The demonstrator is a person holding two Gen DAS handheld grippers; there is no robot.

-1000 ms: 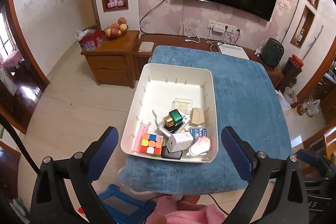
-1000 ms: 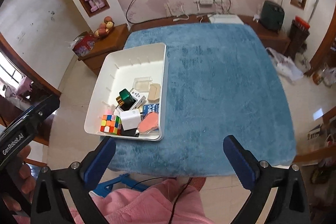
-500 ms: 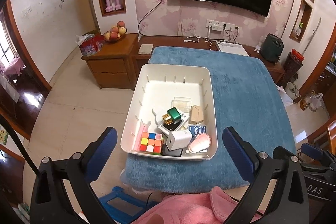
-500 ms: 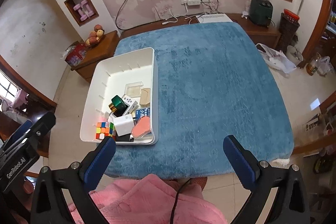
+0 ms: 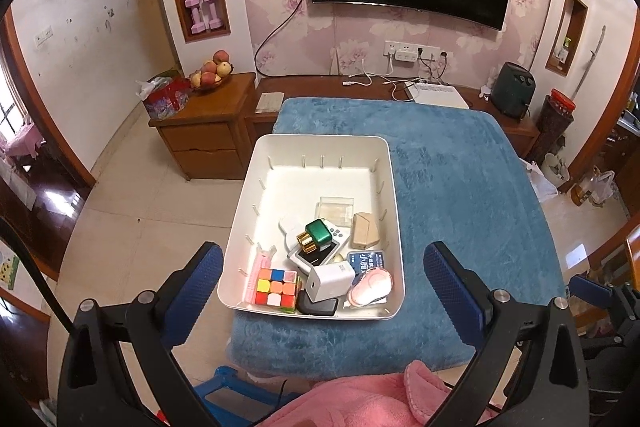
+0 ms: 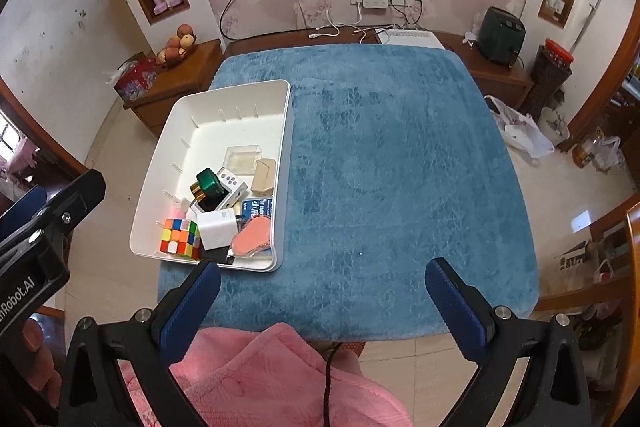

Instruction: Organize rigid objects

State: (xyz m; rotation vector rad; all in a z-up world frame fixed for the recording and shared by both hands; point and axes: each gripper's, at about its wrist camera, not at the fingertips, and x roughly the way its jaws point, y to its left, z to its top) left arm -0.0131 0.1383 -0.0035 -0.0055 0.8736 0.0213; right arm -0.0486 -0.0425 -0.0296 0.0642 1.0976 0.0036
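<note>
The left claw's black body (image 6: 24,291) reads "nRobot.AI", partly cut off.

White bin (image 6: 162,187) of small objects on blue cloth (image 6: 400,167).

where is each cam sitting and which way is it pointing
Left wrist: on the left gripper, above the table's near edge, looking down and forward at the white bin; its open blue fingers and a pink sleeve show.
Right wrist: on the right gripper, facing the blue cloth; open fingers show.
Both share bin, cloth, TV wall.
</note>
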